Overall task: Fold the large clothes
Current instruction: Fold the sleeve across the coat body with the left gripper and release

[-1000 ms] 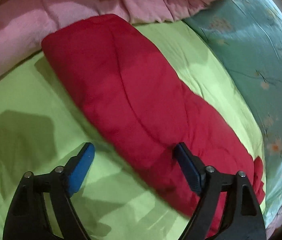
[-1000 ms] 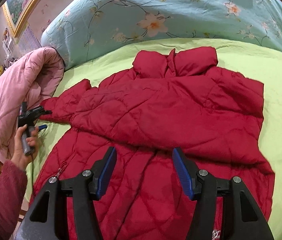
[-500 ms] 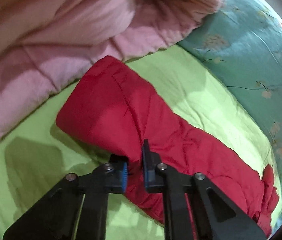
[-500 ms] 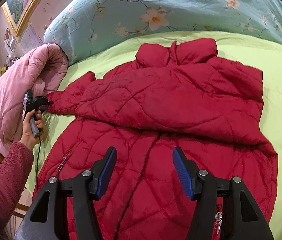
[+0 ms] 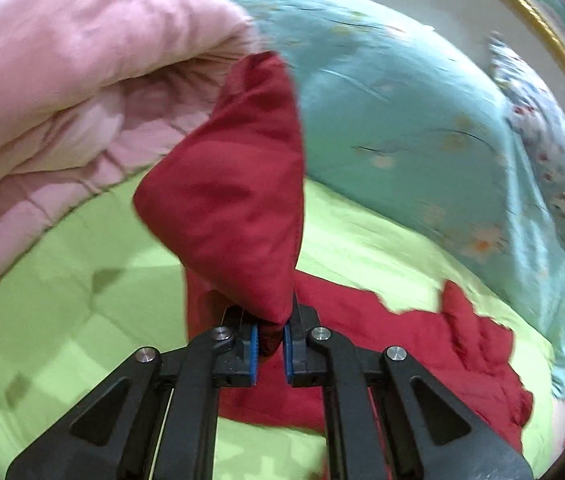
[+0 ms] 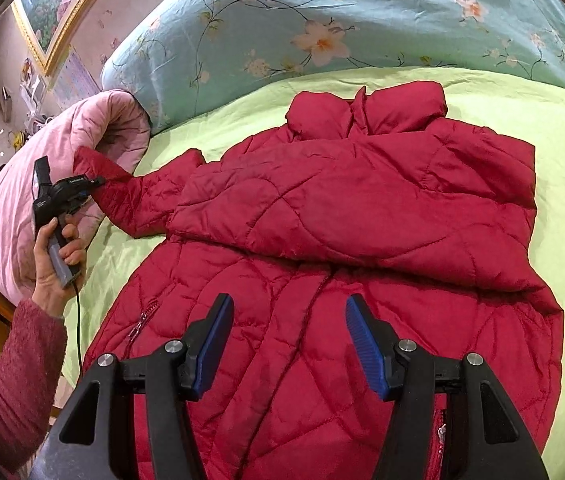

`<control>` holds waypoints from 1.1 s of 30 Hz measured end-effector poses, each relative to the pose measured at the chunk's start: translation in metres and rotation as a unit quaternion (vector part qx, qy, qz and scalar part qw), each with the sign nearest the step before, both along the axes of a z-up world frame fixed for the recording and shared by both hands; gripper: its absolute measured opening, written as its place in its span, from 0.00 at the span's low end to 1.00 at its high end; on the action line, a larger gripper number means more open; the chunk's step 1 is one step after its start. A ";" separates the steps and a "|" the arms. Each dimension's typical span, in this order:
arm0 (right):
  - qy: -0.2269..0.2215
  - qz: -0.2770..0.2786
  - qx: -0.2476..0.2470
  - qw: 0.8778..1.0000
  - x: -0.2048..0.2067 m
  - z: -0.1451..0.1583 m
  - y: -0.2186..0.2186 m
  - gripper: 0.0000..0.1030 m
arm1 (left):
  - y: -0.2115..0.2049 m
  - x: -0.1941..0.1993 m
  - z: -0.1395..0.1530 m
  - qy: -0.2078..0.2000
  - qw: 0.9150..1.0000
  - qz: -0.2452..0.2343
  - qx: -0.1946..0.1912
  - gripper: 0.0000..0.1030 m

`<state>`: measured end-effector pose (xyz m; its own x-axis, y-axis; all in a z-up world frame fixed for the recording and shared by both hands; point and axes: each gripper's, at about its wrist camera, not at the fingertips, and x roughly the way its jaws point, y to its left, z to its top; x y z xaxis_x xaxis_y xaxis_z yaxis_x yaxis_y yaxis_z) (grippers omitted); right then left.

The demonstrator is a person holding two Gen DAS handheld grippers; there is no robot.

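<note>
1 red puffer jacket [image 6: 346,240] lies front-up across the green bedspread [image 6: 554,128], collar toward the floral blue quilt [image 6: 322,16], with a rolled pink blanket [image 6: 22,200] at its left side. 1 sleeve is already folded across the chest; the other sleeve [image 5: 238,184] sticks out toward the pink blanket.

the jacket looks soft, puffy and light, with a smooth shell that i judge to be a bit slippery. it will slump and spring back rather than crease sharply, so folds likely need pressing down. thin single layers such as a cuff, hem or seam edge look like the best places to pinch; a thick padded bunch would probably squeeze out of the pads.

the left claw [image 5: 270,344] is closed on the end of that outstretched sleeve, its blue pads pressed tight on a small wad of red fabric, and the cuff end stands up in front of its camera, lifted off the bedspread. the hand [image 6: 56,264] holding it sits at the bed's left edge.

the right claw [image 6: 288,344] is wide open and holds nothing. it hovers above the lower front of the jacket, near the zipper line; whether its tips touch the fabric i cannot tell.
</note>
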<state>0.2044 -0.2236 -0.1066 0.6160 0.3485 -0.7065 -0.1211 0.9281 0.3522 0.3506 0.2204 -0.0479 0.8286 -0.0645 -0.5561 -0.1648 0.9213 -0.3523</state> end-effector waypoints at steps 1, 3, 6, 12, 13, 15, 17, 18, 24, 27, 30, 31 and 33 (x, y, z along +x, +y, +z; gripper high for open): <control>-0.001 -0.003 0.004 1.000 0.000 0.000 -0.002 0.58 | -0.011 -0.004 0.003 -0.004 1.000 -0.009 0.002 0.06; -0.003 -0.010 0.009 1.000 -0.001 0.000 -0.008 0.58 | -0.033 -0.014 0.008 -0.014 0.999 -0.035 -0.007 0.06; -0.005 -0.025 0.017 1.000 -0.001 -0.001 -0.019 0.58 | -0.072 -0.025 0.014 -0.018 0.997 -0.072 -0.012 0.06; -0.006 -0.049 0.031 0.998 -0.001 -0.002 -0.042 0.60 | -0.158 -0.040 0.022 -0.015 0.989 -0.150 0.005 0.06; -0.007 -0.054 0.038 0.998 -0.001 -0.002 -0.047 0.60 | -0.168 -0.042 0.022 -0.015 0.987 -0.160 0.005 0.06; -0.007 -0.064 0.054 0.996 -0.003 -0.002 -0.057 0.60 | -0.196 -0.047 0.022 -0.017 0.982 -0.189 0.008 0.06; -0.008 -0.075 0.062 0.995 -0.004 -0.001 -0.067 0.60 | -0.226 -0.049 0.021 -0.018 0.976 -0.216 0.013 0.06; -0.010 -0.080 0.065 0.995 -0.004 0.000 -0.072 0.60 | -0.243 -0.051 0.020 -0.016 0.973 -0.232 0.014 0.06; -0.024 -0.114 0.074 0.990 -0.010 0.008 -0.105 0.60 | -0.324 -0.049 0.004 0.013 0.957 -0.288 0.036 0.06; -0.027 -0.134 0.080 0.987 -0.015 0.008 -0.125 0.60 | -0.352 -0.049 -0.003 0.022 0.949 -0.311 0.038 0.06; -0.026 -0.153 0.088 0.984 -0.020 0.006 -0.143 0.60 | -0.384 -0.050 -0.011 0.030 0.942 -0.331 0.054 0.06; -0.025 -0.158 0.094 0.983 -0.021 0.005 -0.151 0.60 | -0.390 -0.051 -0.016 0.034 0.940 -0.333 0.062 0.06; -0.025 -0.166 0.100 0.981 -0.022 0.005 -0.160 0.60 | -0.402 -0.050 -0.030 0.049 0.938 -0.336 0.075 0.06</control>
